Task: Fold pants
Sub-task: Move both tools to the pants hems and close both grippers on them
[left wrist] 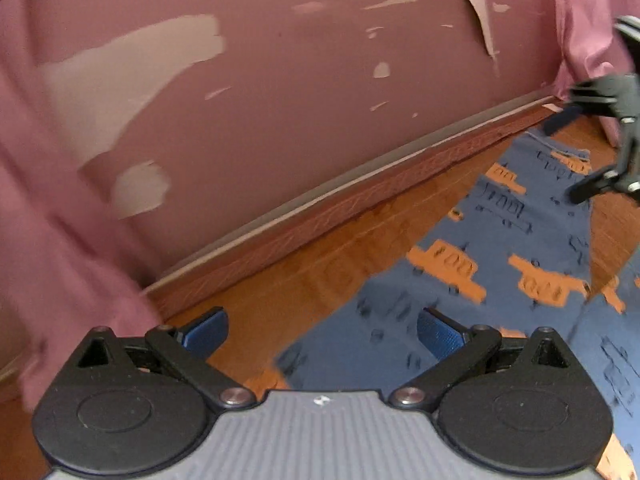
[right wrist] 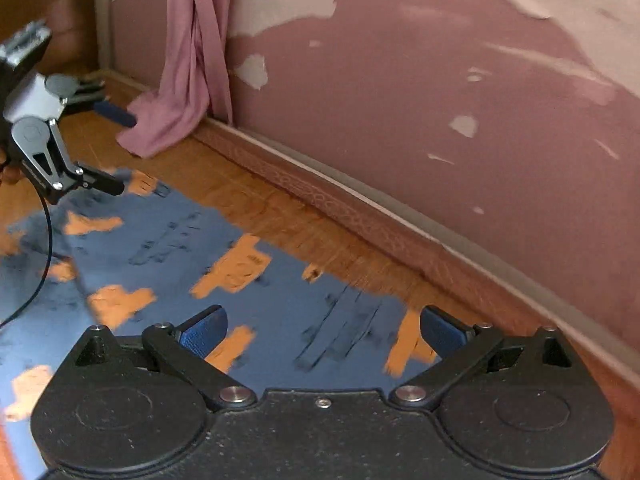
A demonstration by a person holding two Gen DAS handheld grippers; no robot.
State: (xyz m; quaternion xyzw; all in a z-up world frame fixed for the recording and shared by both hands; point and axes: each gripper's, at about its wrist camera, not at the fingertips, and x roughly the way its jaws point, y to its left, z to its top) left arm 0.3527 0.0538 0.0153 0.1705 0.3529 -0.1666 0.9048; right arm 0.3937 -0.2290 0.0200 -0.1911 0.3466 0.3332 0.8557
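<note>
Blue pants [left wrist: 500, 240] printed with orange trucks lie spread flat on the wooden floor. In the left wrist view my left gripper [left wrist: 324, 332] is open, hovering over one end of the cloth with nothing between its blue pads. My right gripper [left wrist: 568, 152] shows at the far end, also open above the fabric. In the right wrist view the pants [right wrist: 180, 248] fill the lower left. My right gripper [right wrist: 322, 332] is open just above their near edge, and my left gripper [right wrist: 116, 148] stands open over the far end.
A pink wall [right wrist: 440, 100] with peeling paint and a baseboard [right wrist: 340, 200] runs alongside the pants. A pink curtain [right wrist: 188, 80] hangs down onto the floor near the left gripper. A strip of bare wood floor [left wrist: 300, 272] lies between pants and wall.
</note>
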